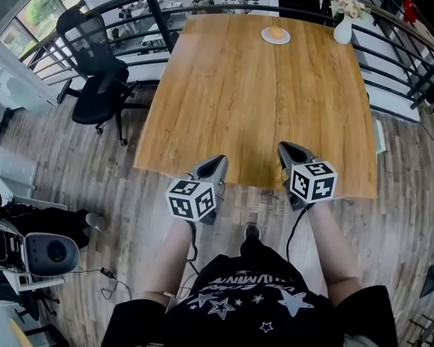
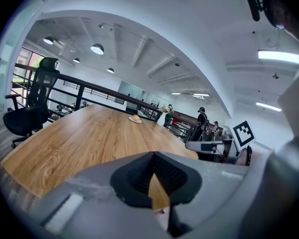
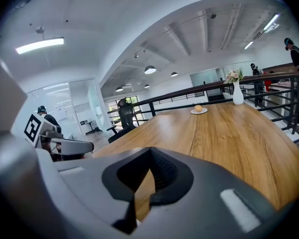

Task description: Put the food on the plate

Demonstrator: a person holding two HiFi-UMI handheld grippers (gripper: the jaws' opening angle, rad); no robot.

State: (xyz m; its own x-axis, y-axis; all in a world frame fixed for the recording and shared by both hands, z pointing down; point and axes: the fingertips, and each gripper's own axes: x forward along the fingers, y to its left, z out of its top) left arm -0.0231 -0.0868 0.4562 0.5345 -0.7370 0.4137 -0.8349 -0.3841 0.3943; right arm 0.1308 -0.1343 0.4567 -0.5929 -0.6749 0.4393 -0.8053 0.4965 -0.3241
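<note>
You're standing at the near edge of the long wooden table [image 1: 253, 100], w/ the black office chair [image 1: 94, 78] off its left corner and the dark railing [image 1: 130, 6] curving round the far end, so nothing blocks a walk-up or a reach along the top. The left gripper [image 1: 217, 162] and right gripper [image 1: 286, 150] hang side by side just over that near edge, tips pointing down the table. That reads as a rest or ready pose, not a working one, b/c everything that matters is at the far end, well apart from both. Each gripper's own view shows its jaws brought together w/ the pads meeting at the tip and only bare tabletop seen past them: both closed, both empty. The white vase [image 1: 343, 29] w/ flowers stands at the far right corner, near the plate but not touching it, prob. just decor; keep clear of it if you go that way. The small white plate [image 1: 265, 37] sits near the far edge, about mid-width, and the food [image 1: 275, 32], a round orange-tan piece (bun or fruit, too small to tell), lies centred on it. My read: the task's goal looks already met as things lie. I see no other loose food on the table, so closed, parked jaws make sense here.
</note>
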